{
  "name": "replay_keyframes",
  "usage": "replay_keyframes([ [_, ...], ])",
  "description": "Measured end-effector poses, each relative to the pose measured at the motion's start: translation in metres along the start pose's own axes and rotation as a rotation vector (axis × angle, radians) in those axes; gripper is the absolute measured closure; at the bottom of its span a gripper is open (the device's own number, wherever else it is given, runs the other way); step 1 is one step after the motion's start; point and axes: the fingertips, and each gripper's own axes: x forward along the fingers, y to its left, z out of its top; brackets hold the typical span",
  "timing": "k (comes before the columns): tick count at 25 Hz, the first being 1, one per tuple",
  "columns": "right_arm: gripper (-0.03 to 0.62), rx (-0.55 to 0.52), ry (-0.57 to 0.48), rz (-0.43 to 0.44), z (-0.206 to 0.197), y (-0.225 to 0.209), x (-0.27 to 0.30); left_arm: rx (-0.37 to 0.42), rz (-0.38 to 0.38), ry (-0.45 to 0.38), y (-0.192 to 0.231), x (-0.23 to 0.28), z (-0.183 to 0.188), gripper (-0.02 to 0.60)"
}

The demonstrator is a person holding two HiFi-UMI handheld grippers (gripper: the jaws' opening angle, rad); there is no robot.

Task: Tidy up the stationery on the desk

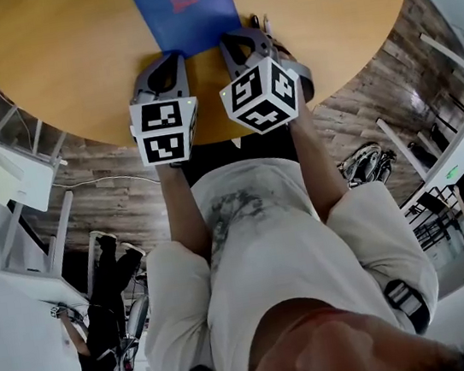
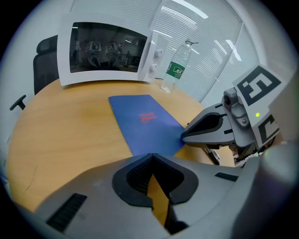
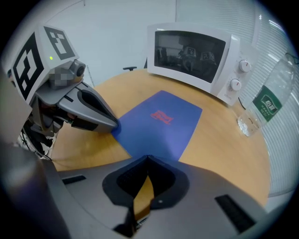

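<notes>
Lying lengthwise away from person, blue folder (image 1: 181, 6)

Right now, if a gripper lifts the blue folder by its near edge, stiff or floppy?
Probably floppy: the blue folder looks thin and lies flat on the table. Likely light; it may slide on that smooth wood if pushed.

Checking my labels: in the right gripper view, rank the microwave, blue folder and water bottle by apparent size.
1. microwave
2. blue folder, close behind; it lies flat and nearer the camera
3. water bottle, clearly smallest
</notes>
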Motion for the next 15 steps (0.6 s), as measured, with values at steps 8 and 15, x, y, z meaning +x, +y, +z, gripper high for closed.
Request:
replay_keyframes([
  [8, 0.53, 0.023, -0.018, 0.024, -0.013, 0.025, -0.005, 0.019, -0.019, -0.025, -0.003, -0.009, -0.019, 0.572],
  [15, 0.53, 0.04, -0.03, 0.025, -0.025, 0.045, -0.012, 0.038, -0.026, -0.028, -0.01, -0.018, -0.036, 0.572],
])
